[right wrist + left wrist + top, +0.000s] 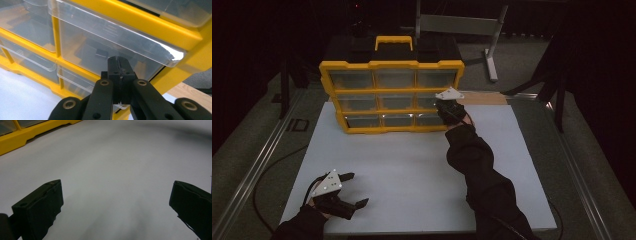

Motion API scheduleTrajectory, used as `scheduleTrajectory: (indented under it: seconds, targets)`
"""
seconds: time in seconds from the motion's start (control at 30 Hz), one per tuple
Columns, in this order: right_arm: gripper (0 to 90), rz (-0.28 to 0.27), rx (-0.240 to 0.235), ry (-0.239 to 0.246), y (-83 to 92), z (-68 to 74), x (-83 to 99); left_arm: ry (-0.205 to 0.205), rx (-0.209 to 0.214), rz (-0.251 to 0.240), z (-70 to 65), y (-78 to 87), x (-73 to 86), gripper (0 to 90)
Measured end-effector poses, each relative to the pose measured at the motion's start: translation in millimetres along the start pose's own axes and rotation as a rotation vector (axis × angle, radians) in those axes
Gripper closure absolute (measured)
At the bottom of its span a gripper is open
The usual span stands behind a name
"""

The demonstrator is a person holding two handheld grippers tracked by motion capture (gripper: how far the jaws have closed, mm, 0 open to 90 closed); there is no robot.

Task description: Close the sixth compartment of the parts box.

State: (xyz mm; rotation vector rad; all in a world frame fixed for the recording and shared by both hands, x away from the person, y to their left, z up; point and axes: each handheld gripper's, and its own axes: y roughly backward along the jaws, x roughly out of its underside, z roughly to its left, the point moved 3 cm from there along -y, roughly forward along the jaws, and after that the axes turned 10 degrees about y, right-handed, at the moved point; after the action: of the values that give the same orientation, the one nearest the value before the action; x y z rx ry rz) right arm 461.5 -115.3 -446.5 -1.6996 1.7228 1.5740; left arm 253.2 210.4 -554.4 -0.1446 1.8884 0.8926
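Observation:
A yellow drawer cabinet [392,65] with clear plastic drawers in three rows stands at the back of the white board [412,175]. My right gripper [444,112] is at the cabinet's right column. In the right gripper view its jaws [119,62] are shut, tips together just under the handle lip of the middle-row right drawer [100,42], with nothing visible between them. My left gripper [356,189] rests low at the board's front left corner, far from the cabinet. Its jaws [115,202] are wide open over bare board.
The cabinet has a yellow carry handle [393,41] on top. A wooden strip [484,97] lies right of the cabinet. A grey metal stand [489,45] is behind it. Metal rails [262,155] run along both sides of the table. A cable [267,175] loops off the front left.

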Motion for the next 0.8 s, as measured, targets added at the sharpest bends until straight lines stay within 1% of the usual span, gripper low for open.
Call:
scheduleTrajectory:
  seconds: [0.1,0.13,0.23,0.37,0.53,0.67,0.8]
  targets:
    - [90.0,-0.006,0.013,-0.010,2.6,1.8,-1.7,-0.002,-0.002,0.000,0.0,0.2,-0.2,0.0]
    - [86.1,-0.007,0.016,-0.015,3.2,2.3,-2.3,-0.003,-0.002,0.000,0.0,0.3,-0.3,0.0]
    - [84.8,-0.008,0.015,-0.016,4.0,3.5,-2.8,-0.004,-0.002,0.000,-0.1,0.3,-0.3,0.0]
    - [73.9,-0.001,-0.004,-0.018,4.7,7.8,-1.7,-0.005,-0.002,0.000,-0.3,0.0,-0.3,0.0]
    - [65.0,-0.001,-0.019,-0.036,5.1,10.2,0.9,-0.005,-0.001,0.001,-0.5,0.0,-0.4,0.0]
    - [52.9,-0.004,-0.035,-0.048,6.1,11.8,1.2,-0.007,0.000,0.001,-0.6,-0.2,-0.4,0.0]
    - [42.4,-0.009,-0.057,-0.055,6.6,13.6,0.5,-0.006,-0.010,-0.007,0.0,0.9,-1.0,0.0]
